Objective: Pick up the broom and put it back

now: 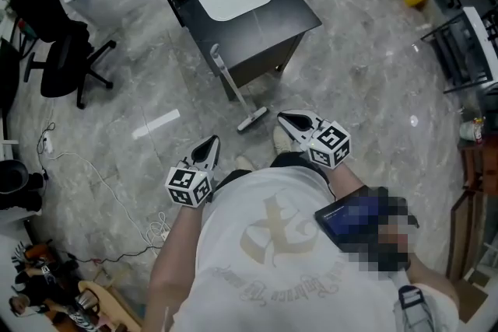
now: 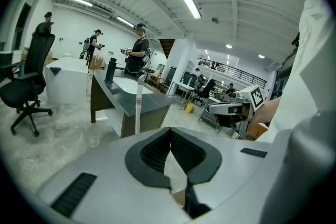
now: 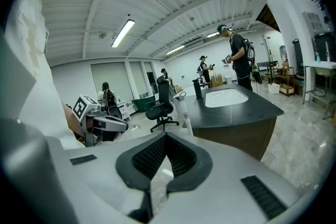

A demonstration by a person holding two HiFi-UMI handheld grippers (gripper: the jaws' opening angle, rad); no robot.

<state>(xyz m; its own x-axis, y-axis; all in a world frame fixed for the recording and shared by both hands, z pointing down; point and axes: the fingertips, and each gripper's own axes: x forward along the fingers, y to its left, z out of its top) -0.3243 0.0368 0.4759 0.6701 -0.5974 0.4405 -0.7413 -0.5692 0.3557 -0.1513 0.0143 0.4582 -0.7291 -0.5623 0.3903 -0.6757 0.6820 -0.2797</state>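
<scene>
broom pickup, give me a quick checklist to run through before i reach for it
1. Broom located: the broom leans on the black table, head on the floor. ok
2. Left tongs ready to grasp: shut, nothing between them. not ok
3. Right tongs ready to grasp: shut, nothing between them. not ok
4. Path to the handle: only bare floor shows between both tongs and the broom. ok
5. Trip hazard: the white cable lies on the floor well left of the broom. ok
6. Put-back spot: nothing marks where the broom belongs. cannot tell
</scene>
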